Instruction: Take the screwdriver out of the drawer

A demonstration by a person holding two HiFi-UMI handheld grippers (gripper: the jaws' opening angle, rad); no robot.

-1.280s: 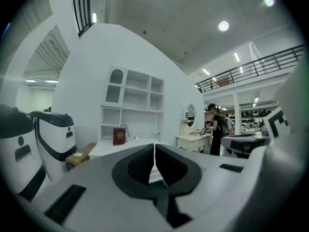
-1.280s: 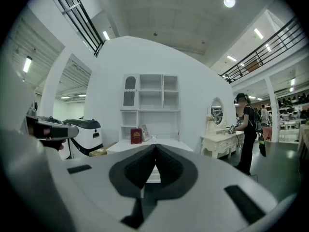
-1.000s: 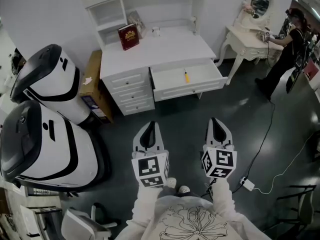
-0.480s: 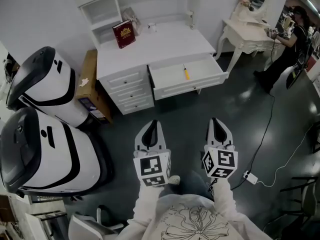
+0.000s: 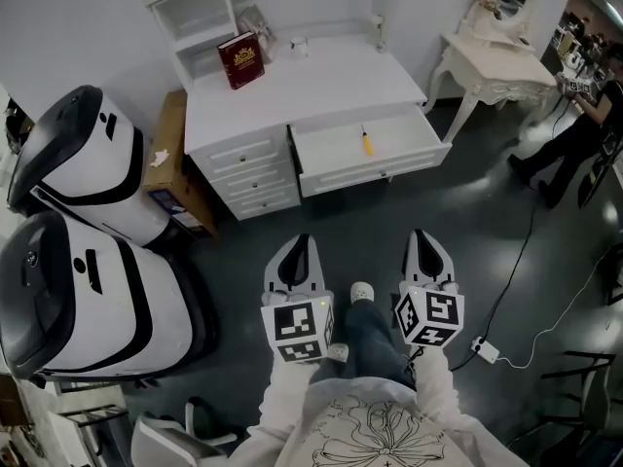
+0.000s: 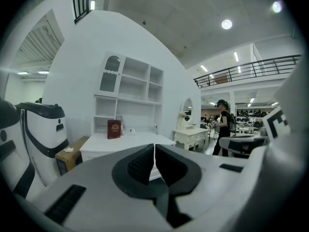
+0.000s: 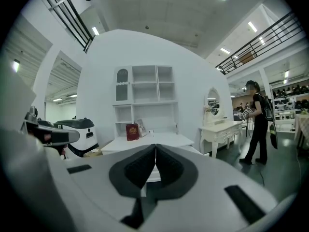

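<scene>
A screwdriver (image 5: 367, 144) with a yellow handle lies in the open drawer (image 5: 370, 168) of the white desk (image 5: 302, 90). Both grippers hang well short of the desk, over the dark floor. My left gripper (image 5: 295, 242) is shut with nothing in it, and so is my right gripper (image 5: 422, 235). In the left gripper view the shut jaws (image 6: 154, 151) point at the desk (image 6: 126, 143). The right gripper view shows its shut jaws (image 7: 155, 151) in front of the desk (image 7: 145, 141). The screwdriver is hidden in both gripper views.
A red book (image 5: 239, 59) stands on the desk. Two large white and black machines (image 5: 83, 232) and a cardboard box (image 5: 167, 154) sit left of the desk. A white dressing table (image 5: 492, 61) stands at the right, a person (image 5: 584, 125) beside it. A cable and power strip (image 5: 486, 350) lie on the floor.
The desk has drawn a little nearer and shifted in the head view as I step forward; a shoe now shows between the grippers. Both grippers stay shut.
</scene>
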